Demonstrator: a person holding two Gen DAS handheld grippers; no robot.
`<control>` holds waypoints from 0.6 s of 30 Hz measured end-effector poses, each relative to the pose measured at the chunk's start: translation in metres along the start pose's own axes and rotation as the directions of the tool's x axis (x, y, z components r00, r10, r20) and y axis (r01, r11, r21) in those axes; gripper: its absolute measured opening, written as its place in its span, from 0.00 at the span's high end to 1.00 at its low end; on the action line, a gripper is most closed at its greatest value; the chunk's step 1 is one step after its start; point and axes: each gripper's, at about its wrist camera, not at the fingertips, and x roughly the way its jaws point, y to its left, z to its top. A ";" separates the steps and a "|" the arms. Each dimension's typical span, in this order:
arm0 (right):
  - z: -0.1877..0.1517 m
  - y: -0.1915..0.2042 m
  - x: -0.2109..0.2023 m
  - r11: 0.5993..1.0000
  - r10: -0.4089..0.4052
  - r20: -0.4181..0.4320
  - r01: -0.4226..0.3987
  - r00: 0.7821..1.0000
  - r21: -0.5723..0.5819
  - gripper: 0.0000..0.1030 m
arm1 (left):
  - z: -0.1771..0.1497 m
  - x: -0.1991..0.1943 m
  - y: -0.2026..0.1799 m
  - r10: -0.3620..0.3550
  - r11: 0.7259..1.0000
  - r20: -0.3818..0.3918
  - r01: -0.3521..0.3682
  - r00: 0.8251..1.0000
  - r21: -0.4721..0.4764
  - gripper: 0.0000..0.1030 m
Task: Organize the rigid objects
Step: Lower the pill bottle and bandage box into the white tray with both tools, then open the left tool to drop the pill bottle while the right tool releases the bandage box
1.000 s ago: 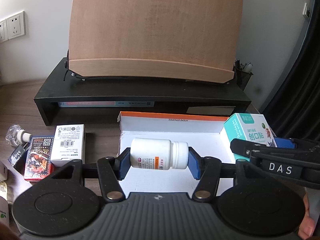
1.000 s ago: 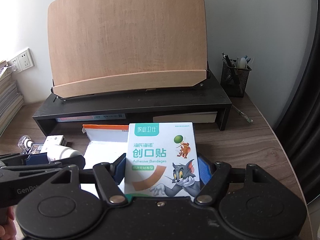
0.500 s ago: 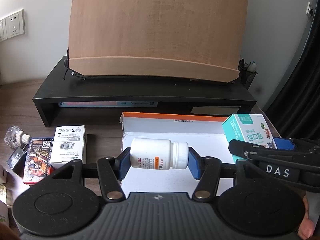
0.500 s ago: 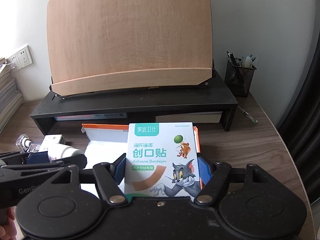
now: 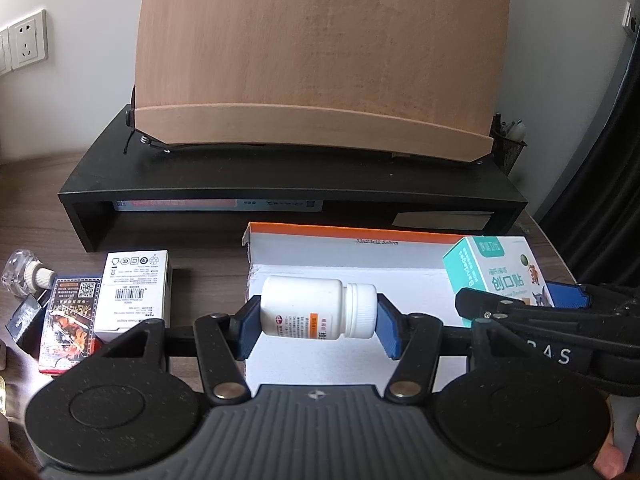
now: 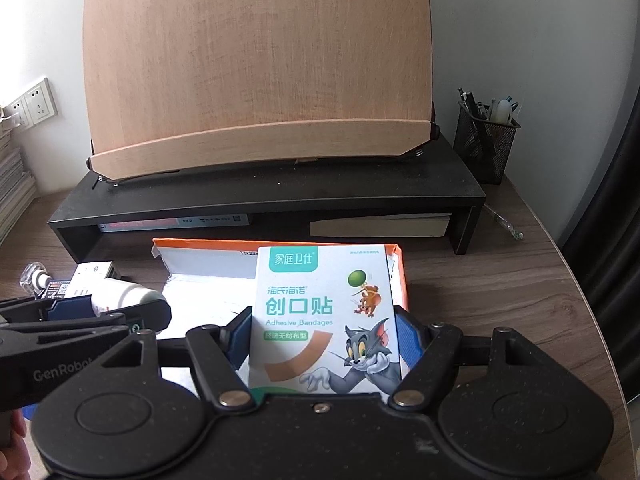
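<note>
My left gripper (image 5: 318,326) is shut on a white pill bottle (image 5: 316,306), held sideways with its cap to the right, above the open white box with orange rim (image 5: 344,258). My right gripper (image 6: 324,338) is shut on a bandage box (image 6: 324,312) with a cat and mouse cartoon, held upright over the right part of the open box (image 6: 200,280). The bandage box also shows in the left wrist view (image 5: 496,276), with the right gripper beside it. The pill bottle shows in the right wrist view (image 6: 124,294).
A black monitor riser (image 5: 288,184) carries a wooden book stand (image 5: 320,60) behind the box. Left of the box lie a white carton (image 5: 134,288), a card pack (image 5: 70,324) and a small glass bottle (image 5: 24,278). A mesh pen holder (image 6: 486,140) stands at the right.
Both grippers have moved slightly forward towards the riser, each keeping its hold. The open box looks a little nearer.
</note>
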 end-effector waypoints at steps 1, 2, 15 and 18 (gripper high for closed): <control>0.000 0.000 0.002 1.000 -0.003 -0.004 0.003 1.000 0.000 0.18 | 0.001 0.002 0.000 -0.002 1.000 -0.001 0.002 1.000 -0.002 0.43; 0.001 0.000 0.005 1.000 -0.006 -0.007 0.006 1.000 -0.001 0.18 | 0.001 0.004 0.000 -0.001 1.000 -0.001 0.001 1.000 0.000 0.43; 0.005 -0.008 0.017 0.999 -0.037 0.021 0.037 0.999 0.012 0.15 | 0.012 0.037 0.001 -0.042 0.999 -0.012 0.042 0.999 0.002 0.43; 0.004 -0.011 0.009 0.998 -0.059 0.045 0.058 0.997 0.026 0.15 | 0.012 0.042 -0.003 -0.073 0.997 -0.016 0.073 0.997 0.006 0.43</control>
